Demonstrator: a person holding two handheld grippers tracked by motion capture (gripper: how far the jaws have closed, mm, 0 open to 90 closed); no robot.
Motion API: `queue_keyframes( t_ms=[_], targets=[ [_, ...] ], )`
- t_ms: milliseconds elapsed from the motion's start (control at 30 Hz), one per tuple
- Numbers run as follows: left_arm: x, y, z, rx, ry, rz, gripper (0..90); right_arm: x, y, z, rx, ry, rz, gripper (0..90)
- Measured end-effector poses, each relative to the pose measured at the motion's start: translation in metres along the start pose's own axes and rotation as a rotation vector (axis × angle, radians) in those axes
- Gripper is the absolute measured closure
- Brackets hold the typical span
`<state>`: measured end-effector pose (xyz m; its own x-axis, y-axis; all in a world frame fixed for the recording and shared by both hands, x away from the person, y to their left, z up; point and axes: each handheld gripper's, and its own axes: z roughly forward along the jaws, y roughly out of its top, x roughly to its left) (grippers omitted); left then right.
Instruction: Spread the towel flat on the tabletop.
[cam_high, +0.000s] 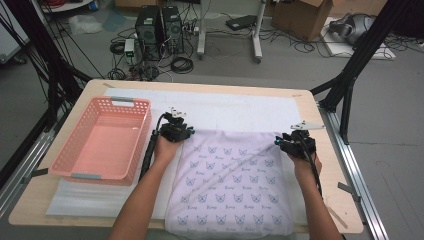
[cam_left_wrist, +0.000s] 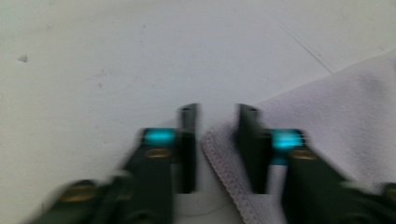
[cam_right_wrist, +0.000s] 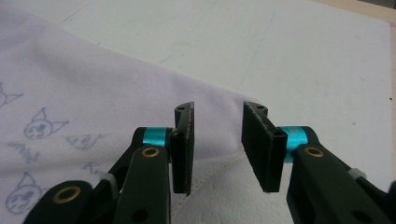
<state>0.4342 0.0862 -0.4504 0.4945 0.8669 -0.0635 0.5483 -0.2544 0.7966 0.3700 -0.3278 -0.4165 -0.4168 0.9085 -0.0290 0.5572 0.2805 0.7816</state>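
Holds the left gripper (cam_high: 175, 127) at the far left corner of the pale lilac cloth (cam_high: 230, 190), jaws parted. Seen along those jaws in the left gripper view (cam_left_wrist: 217, 112), blurred: a gap between them, with the stitched corner hem of the cloth (cam_left_wrist: 336, 107) lying in that gap, close to the right-hand jaw but not pinched.

Holds the right gripper (cam_high: 295, 140) at the far right corner, jaws likewise apart. In the right gripper view (cam_right_wrist: 217, 109), straddles the corner of the cloth (cam_right_wrist: 93, 79) with both pads clear of the fabric.

Lies flat and spread between the two grippers, printed with small blue cat-like faces, its near edge hanging at the table's front. Rests on a white mat (cam_high: 225, 102) that covers the wooden table (cam_high: 327, 170). Just left of the left hand stands a pink basket (cam_high: 127, 102), apart from the cloth.
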Motion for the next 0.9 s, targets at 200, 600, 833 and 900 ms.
queue_keyframes(
  t_ms=[200,600,833,900],
  targets=[
    [0.007,0.0,-0.012,-0.061,0.14,-0.056,85.6,-0.001,0.0,0.001,0.001,-0.008,0.006,63.6],
    [0.012,-0.005,-0.006,-0.022,0.035,-0.128,62.9,-0.016,0.007,0.038,0.042,0.019,0.093,59.4],
    [0.01,-0.005,-0.006,-0.019,0.012,-0.09,85.2,-0.012,0.026,0.075,0.117,0.028,0.025,54.7],
    [0.014,-0.005,-0.007,-0.031,0.025,-0.117,85.6,-0.013,0.026,0.079,0.088,0.042,0.05,69.8]
  ],
)
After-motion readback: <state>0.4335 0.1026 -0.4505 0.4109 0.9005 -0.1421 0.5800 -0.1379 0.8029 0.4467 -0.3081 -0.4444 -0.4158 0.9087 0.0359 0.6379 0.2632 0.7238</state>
